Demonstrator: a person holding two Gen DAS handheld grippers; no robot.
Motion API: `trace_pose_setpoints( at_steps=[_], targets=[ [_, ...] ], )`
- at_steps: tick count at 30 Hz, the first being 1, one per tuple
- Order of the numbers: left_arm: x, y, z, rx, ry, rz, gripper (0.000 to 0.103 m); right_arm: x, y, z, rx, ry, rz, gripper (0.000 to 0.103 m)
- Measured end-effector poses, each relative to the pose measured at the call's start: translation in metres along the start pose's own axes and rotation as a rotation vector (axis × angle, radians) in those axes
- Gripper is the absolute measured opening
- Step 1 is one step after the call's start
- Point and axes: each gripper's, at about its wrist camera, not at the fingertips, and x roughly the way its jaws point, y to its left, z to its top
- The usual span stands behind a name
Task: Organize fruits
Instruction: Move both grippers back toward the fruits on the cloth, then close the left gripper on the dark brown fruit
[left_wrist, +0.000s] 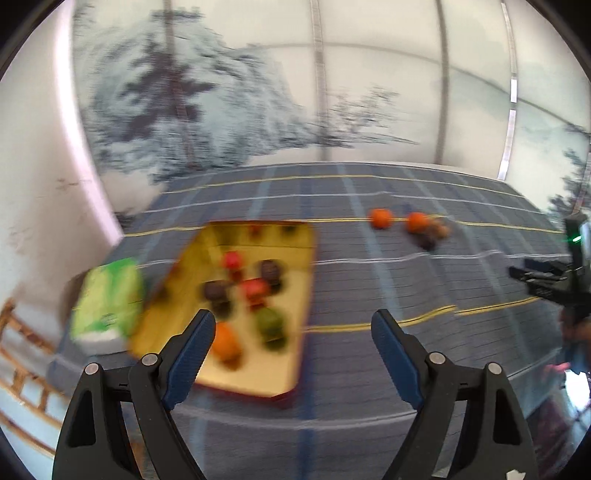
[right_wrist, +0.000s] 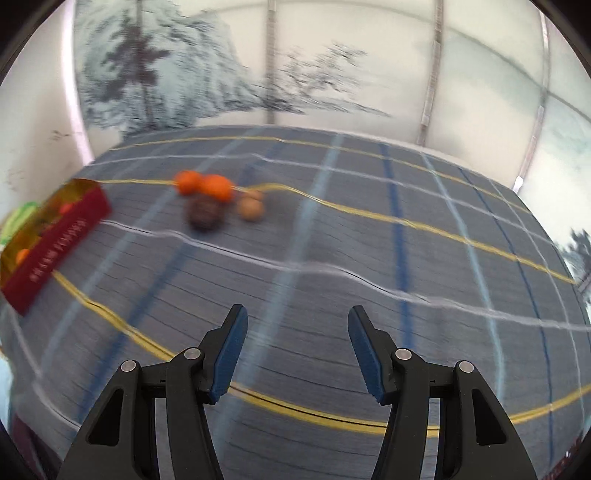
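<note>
A red box with a gold inside (left_wrist: 295, 288) lies on the blue checked cloth and holds several fruits: red, dark brown, green and orange ones. My left gripper (left_wrist: 293, 325) hangs open just in front of the box, nothing between its fingers. Loose fruit lies farther back on the cloth: two oranges (right_wrist: 205, 186), a dark round fruit (right_wrist: 205, 216) and a tan one (right_wrist: 251, 208). In the left wrist view the same oranges (left_wrist: 382, 218) sit at the right. My right gripper (right_wrist: 297, 321) stands open and empty over bare cloth, well short of that cluster. The red box (right_wrist: 55, 243) shows at its far left.
A green packet (left_wrist: 110, 302) lies left of the box. A wooden chair frame (left_wrist: 22, 332) shows beyond the table's left edge. The other gripper's dark body (left_wrist: 554, 280) is at the right edge. A wall with a tree painting (right_wrist: 258, 74) backs the table. Both views are motion-blurred.
</note>
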Motion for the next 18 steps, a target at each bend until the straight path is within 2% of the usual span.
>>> trace_pose_setpoints(
  at_steps=[5,9,10,13,18],
  targets=[
    [0.041,-0.055,0.035,0.025,0.062,-0.159,0.075,0.015,-0.033,-0.009,0.1,0.013,0.046,0.058],
    [0.083,-0.102,0.062,0.048,0.084,-0.244,0.073,0.013,-0.036,-0.012,0.093,-0.021,0.083,0.058],
    [0.094,-0.112,0.067,0.058,0.089,-0.251,0.073,0.015,-0.034,-0.011,0.084,-0.017,0.09,0.058],
    [0.133,-0.141,0.08,0.089,0.107,-0.256,0.063,0.011,-0.036,-0.014,0.093,-0.038,0.119,0.058],
    [0.191,-0.172,0.09,0.147,0.154,-0.206,0.06,0.007,-0.039,-0.017,0.105,-0.049,0.16,0.059]
  ],
)
